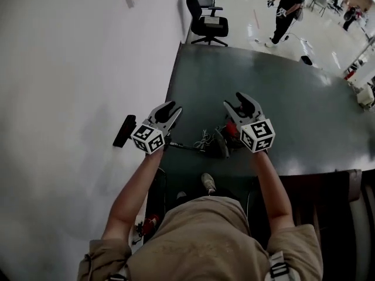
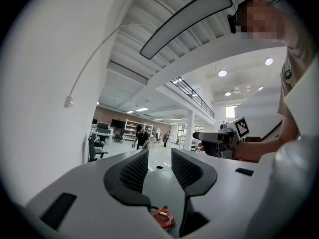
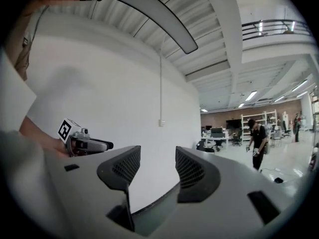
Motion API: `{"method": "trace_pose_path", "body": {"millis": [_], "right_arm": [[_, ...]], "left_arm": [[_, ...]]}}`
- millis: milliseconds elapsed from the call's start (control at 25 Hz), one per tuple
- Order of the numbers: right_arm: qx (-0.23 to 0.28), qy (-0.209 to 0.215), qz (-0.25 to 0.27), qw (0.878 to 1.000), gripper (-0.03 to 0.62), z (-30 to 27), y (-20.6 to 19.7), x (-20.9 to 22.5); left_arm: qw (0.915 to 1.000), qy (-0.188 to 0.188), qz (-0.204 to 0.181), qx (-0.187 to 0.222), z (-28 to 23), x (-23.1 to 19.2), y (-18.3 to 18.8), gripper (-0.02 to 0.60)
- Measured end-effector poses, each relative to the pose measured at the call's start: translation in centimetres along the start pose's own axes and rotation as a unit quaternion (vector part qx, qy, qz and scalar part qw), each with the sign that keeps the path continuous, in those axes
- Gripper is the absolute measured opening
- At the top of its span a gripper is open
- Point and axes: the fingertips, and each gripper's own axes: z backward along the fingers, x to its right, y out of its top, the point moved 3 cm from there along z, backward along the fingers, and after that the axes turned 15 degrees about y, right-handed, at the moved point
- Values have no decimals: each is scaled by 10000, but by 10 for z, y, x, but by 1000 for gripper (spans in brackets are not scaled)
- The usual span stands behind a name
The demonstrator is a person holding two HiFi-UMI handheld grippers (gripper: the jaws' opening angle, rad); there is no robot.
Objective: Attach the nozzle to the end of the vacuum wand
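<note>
Both grippers are held up and point level, well above the floor. My left gripper [image 1: 168,108] [image 2: 159,166] has its jaws a narrow gap apart with nothing between them. My right gripper [image 1: 244,102] [image 3: 158,166] stands open a little wider and is empty too. Below them on the floor lies the vacuum: a dark body with red parts [image 1: 227,138] [image 2: 163,217], a thin dark wand [image 1: 184,147] running left from it, and a coil of cable [image 1: 204,139]. A black nozzle [image 1: 124,131] lies apart on the white floor, to the left of the wand's end.
A dark green mat [image 1: 281,110] covers the floor ahead; white floor [image 1: 70,98] lies to the left. A black office chair [image 1: 208,22] stands at the mat's far edge. Another person [image 1: 287,10] [image 3: 256,143] stands far off. My shoe [image 1: 208,182] is just behind the vacuum.
</note>
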Motion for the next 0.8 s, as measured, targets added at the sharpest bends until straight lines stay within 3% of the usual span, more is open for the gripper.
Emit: {"method": "trace_pose_path", "body": {"millis": [280, 440, 560, 720, 800], "right_arm": [[-37, -1404, -118, 9900, 225, 125, 0, -33], [-82, -2030, -334, 9786, 225, 176, -24, -62], [-89, -2316, -676, 9704, 224, 203, -52, -86], [-70, -2372, -963, 9666, 212, 233, -77, -113], [-112, -2389, -939, 9664, 148, 248, -85, -121]], "left_arm": [[9917, -1148, -572, 108, 31, 72, 17, 149], [9846, -1627, -638, 6, 57, 99, -6, 149], [9835, -1745, -362, -305, 77, 105, -39, 149], [9842, -1685, -11, -541, 101, 120, -66, 149], [9840, -1692, -23, -549, 107, 134, -70, 149]]}}
